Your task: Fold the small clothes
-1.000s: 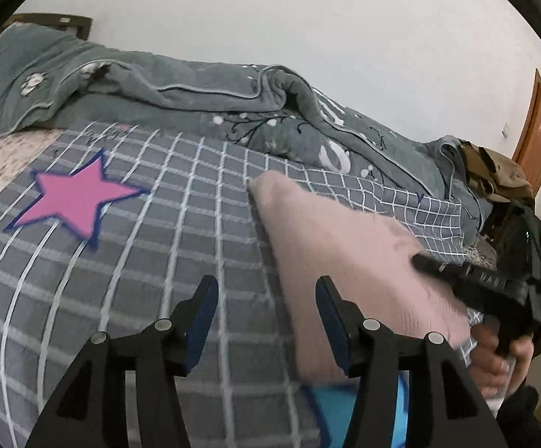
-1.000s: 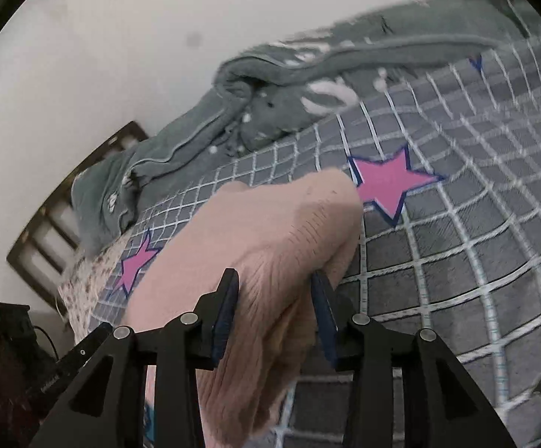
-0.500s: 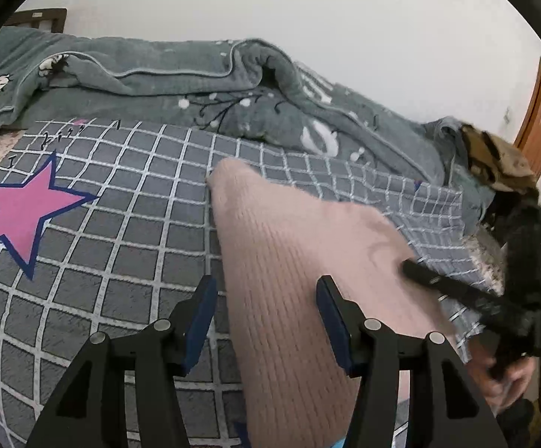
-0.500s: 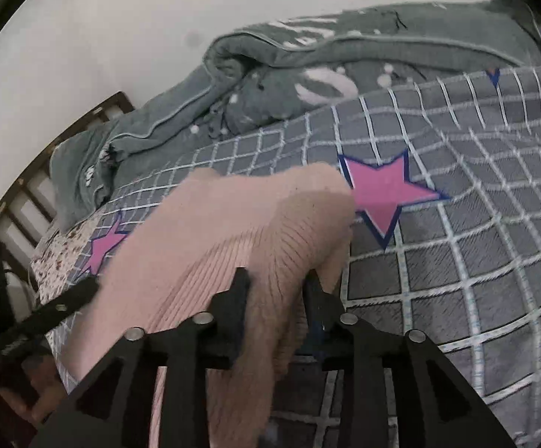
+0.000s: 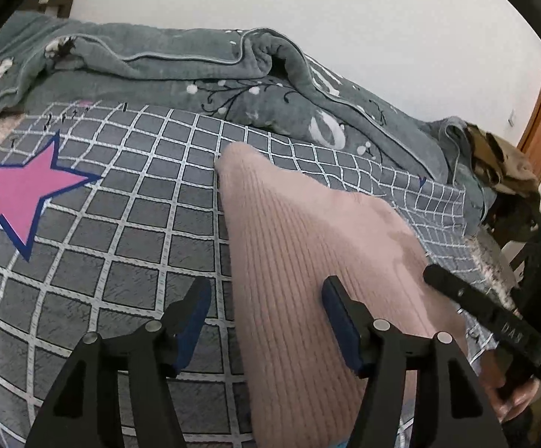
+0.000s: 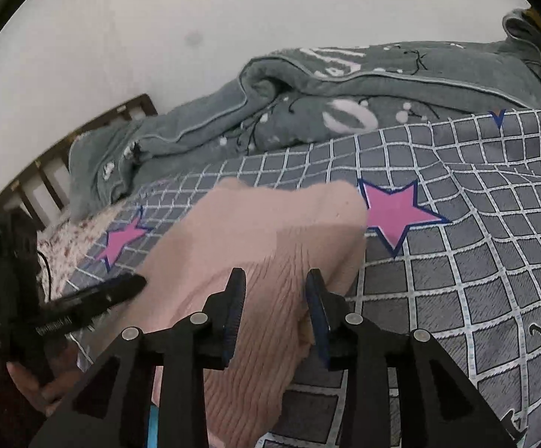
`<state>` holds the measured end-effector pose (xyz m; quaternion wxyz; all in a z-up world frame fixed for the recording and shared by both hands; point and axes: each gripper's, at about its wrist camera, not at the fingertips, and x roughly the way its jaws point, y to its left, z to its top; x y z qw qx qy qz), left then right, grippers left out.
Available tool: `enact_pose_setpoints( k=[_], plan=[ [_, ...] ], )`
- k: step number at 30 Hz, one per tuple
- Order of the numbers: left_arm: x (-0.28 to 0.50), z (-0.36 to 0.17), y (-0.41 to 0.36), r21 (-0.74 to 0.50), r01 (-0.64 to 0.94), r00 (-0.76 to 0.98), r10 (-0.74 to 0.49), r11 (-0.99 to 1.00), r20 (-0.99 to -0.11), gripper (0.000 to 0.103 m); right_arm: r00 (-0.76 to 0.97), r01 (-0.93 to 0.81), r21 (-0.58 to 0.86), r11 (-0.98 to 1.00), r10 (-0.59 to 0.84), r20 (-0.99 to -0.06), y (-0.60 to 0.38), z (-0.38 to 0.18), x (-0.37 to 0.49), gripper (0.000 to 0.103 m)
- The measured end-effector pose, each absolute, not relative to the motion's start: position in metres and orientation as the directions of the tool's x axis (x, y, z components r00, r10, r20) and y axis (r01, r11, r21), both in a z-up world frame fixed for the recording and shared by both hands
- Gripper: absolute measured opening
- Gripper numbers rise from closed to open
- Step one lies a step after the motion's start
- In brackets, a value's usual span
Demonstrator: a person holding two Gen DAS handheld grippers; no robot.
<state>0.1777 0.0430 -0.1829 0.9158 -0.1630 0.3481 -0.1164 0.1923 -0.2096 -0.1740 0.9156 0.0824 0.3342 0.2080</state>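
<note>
Presently the pink ribbed garment [image 5: 307, 246] lies on the grey checked bedsheet [image 5: 128, 224], running from 12 o'clock down to 6 o'clock in the left wrist view. Left gripper [image 5: 266, 321]: jaws spread wide, straddling the garment's left edge, gripping nothing. Right gripper [image 6: 275, 311]: jaws part-open with knit bunched between them; actual pinch cannot be confirmed. Pink star [image 6: 397, 212] at 2 o'clock of the garment. Grey quilt [image 6: 307, 112] at 12 o'clock

Ribbed pink knit garment [image 5: 307, 246] on a matt checked cloth bedsheet [image 5: 128, 224]; fleecy grey blanket [image 5: 181, 71] behind.
</note>
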Motion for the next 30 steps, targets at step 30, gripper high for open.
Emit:
enact_pose_setpoints(
  k=[30],
  plan=[
    [0.172, -0.162, 0.015, -0.33, 0.053, 0.839, -0.221, 0.942, -0.498, 0.06, 0.775, -0.334, 0.146, 0.931, 0.36, -0.519, -0.235, -0.162, 0.157, 0.031]
  ],
)
